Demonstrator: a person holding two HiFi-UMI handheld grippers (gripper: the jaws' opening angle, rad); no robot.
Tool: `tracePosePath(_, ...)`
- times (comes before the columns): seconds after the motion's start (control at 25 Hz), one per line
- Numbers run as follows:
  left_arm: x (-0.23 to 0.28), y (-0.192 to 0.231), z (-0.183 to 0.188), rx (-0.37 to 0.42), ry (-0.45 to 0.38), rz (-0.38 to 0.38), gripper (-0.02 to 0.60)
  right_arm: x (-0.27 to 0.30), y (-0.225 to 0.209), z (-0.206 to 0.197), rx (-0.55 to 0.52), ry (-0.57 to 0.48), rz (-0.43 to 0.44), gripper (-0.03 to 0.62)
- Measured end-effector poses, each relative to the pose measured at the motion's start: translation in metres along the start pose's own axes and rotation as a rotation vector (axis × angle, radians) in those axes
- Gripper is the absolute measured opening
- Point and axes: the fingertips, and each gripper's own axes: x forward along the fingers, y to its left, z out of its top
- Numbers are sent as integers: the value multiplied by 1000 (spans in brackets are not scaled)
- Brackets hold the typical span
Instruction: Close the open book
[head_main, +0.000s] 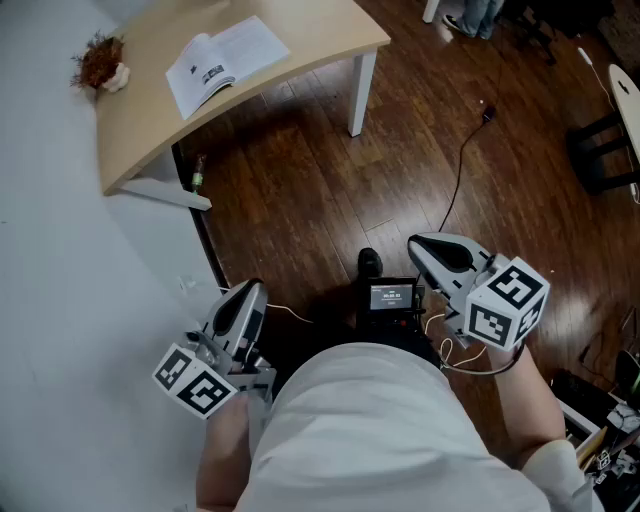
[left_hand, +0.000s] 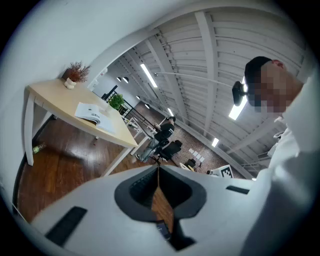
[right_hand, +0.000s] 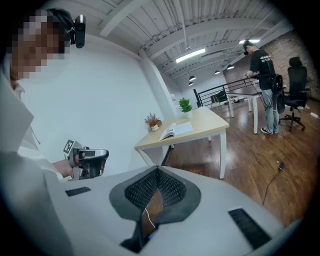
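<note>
The open book (head_main: 225, 60) lies flat on a light wooden table (head_main: 330, 35) by the white wall, far ahead of both grippers. It also shows in the left gripper view as the book (left_hand: 95, 114) and in the right gripper view as the book (right_hand: 176, 130). My left gripper (head_main: 250, 290) is held low near my body, jaws together with nothing in them (left_hand: 159, 170). My right gripper (head_main: 420, 245) is likewise shut and holds nothing (right_hand: 157, 172). Both hang over the dark wooden floor, well short of the table.
A dried-flower ornament (head_main: 100, 62) sits on the table's far corner beside the book. A black cable (head_main: 455, 180) trails over the floor to the right. A small screen device (head_main: 392, 297) sits at my waist. A person (right_hand: 262, 75) and an office chair (right_hand: 295, 85) stand far off.
</note>
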Motion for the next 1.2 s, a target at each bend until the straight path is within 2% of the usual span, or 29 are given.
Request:
tracePosePath(0.28, 61, 4, 21, -9, -10, 24, -2, 21, -52, 29, 12, 17, 27, 0)
tracePosePath(0.68, 154, -16, 55, 0, -19, 21, -2, 42, -122, 82, -11, 36, 59, 0)
tracePosePath(0.92, 178, -10, 65, -4, -24, 62, -2, 49, -145, 102, -33, 34, 71, 0)
tracePosePath(1.2, 187, -3, 77, 0, -40, 86, -2, 70, -154, 114, -52, 45, 101, 0)
